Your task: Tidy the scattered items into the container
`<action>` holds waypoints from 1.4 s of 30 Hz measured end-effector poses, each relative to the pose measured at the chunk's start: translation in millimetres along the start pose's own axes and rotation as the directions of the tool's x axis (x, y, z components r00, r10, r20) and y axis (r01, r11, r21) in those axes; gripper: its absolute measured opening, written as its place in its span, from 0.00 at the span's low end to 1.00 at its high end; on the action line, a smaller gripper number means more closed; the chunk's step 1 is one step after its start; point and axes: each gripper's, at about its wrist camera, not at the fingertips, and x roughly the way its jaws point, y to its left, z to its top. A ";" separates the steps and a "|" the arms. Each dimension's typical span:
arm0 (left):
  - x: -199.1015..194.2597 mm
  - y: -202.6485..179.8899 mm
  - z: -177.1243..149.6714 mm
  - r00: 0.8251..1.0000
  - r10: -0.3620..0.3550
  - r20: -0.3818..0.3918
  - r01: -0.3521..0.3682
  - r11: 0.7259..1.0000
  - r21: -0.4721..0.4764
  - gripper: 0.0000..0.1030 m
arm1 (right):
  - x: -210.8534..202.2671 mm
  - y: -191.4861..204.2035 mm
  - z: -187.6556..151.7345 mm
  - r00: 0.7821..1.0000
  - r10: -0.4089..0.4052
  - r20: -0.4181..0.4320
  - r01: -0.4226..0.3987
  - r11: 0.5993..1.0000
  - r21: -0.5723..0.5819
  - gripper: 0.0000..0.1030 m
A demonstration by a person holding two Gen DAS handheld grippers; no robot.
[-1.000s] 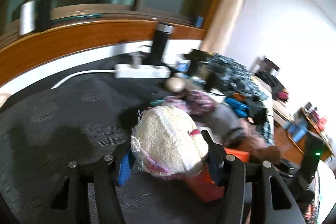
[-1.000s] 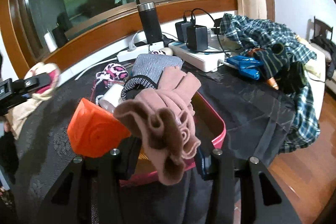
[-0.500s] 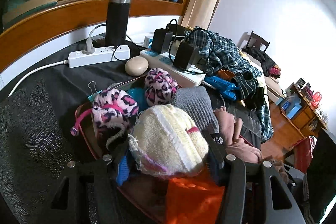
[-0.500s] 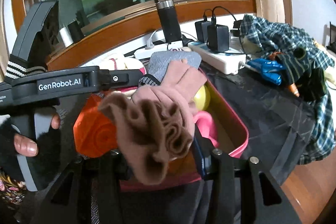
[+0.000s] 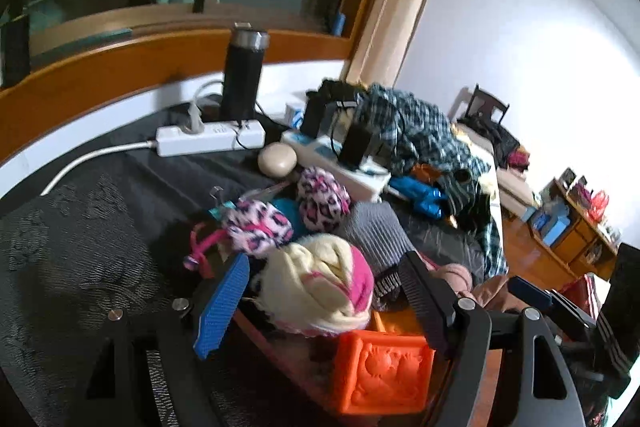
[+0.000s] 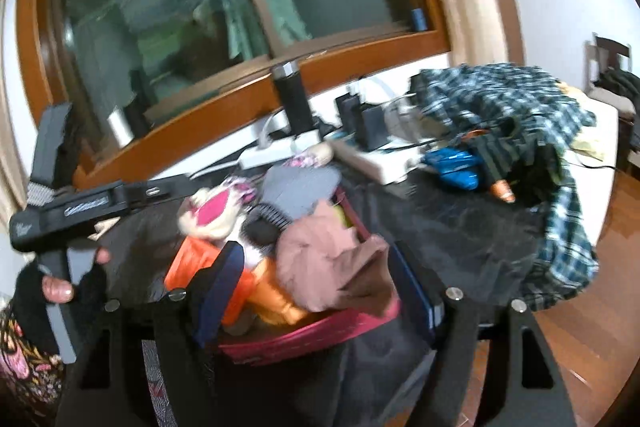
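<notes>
Left wrist: left hand-held gripper (image 5: pixel 320 301) has just opened, cream sock roll (image 5: pixel 316 283) loose between jaws

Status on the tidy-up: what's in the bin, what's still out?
Done: the pink bin holds leopard socks, a grey sock and an orange block. In hand: both claws have just been opening, left claw around the cream sock, right claw around the brown sock, both over the bin. Left: possibly the beige oval beside the power strip.
</notes>
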 end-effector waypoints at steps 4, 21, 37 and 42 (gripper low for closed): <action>-13.3 8.0 -1.1 0.999 0.029 0.031 -0.029 1.000 -0.004 0.77 | -3.4 -12.4 2.1 0.994 -0.112 0.007 0.112 0.993 0.031 0.62; 27.6 18.4 -12.3 0.997 0.069 -0.044 -0.070 0.997 -0.020 0.77 | 28.8 9.2 -8.7 0.974 -0.221 -0.055 0.213 0.970 -0.119 0.62; -72.6 5.5 -62.4 0.962 0.270 0.044 -0.265 0.959 -0.100 1.00 | -31.9 43.0 -36.7 0.993 -0.048 -0.108 0.032 0.988 -0.149 1.00; -86.8 -16.9 -79.4 0.953 0.298 0.054 -0.293 0.952 -0.088 1.00 | -42.7 50.4 -47.4 0.994 -0.044 -0.096 0.029 0.988 -0.153 1.00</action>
